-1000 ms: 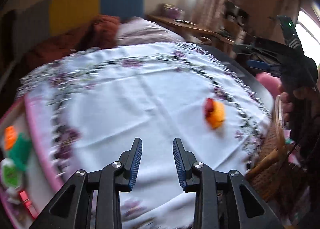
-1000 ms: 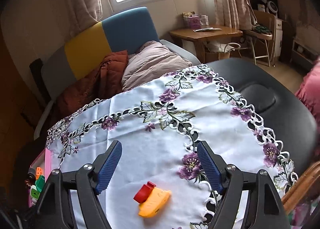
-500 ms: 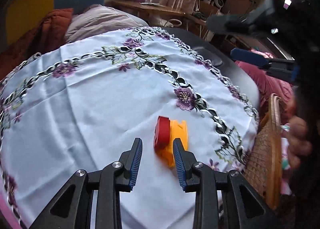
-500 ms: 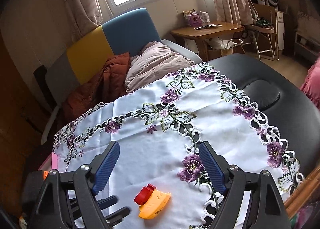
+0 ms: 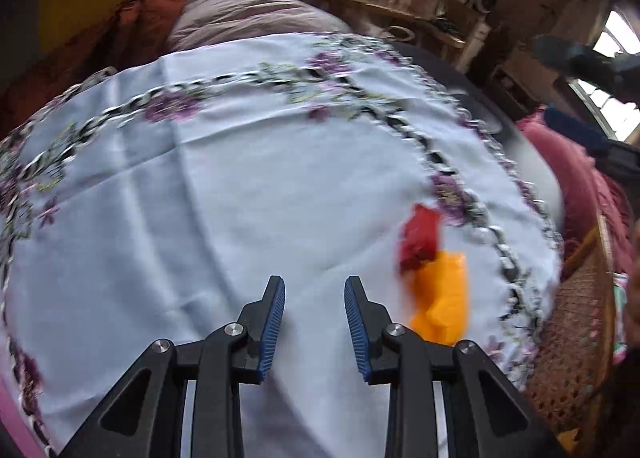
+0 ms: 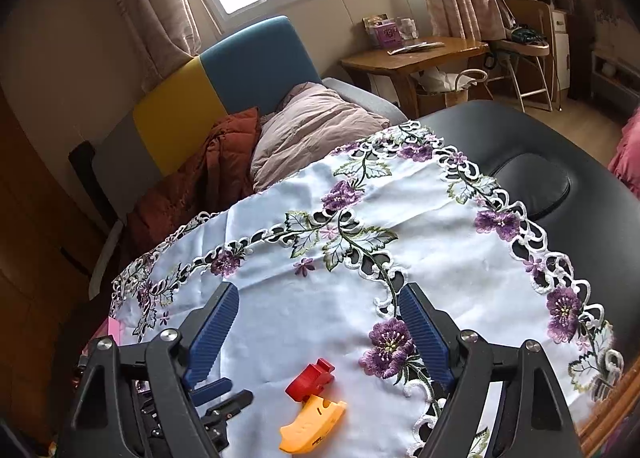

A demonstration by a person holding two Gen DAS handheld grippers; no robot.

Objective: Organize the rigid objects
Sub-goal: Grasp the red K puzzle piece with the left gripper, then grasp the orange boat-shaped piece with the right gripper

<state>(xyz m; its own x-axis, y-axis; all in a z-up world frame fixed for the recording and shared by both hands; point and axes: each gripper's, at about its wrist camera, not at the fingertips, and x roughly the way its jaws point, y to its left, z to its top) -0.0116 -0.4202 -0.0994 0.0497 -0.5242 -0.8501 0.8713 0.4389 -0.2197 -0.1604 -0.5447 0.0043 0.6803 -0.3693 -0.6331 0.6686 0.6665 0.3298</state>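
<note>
The left gripper [image 5: 314,298] has its jaws narrowly parted with nothing between them, only bare tablecloth [image 5: 248,194]. The right gripper [image 6: 318,322] hangs with its jaws spread wide, also empty.

The toy [image 6: 314,410], a small red-and-orange plastic piece, lies on the tablecloth. In the left view the toy [image 5: 434,278] sits just to the right of the left jaws, outside them and blurred. In the right view it lies below and between the wide jaws, near the cloth's embroidered border.

Nothing is gripped, so the sorting of this toy looks barely begun. What remains is closing on it and carrying it to wherever it belongs; a wicker basket [image 5: 576,322] sits just past the cloth's edge.
</note>
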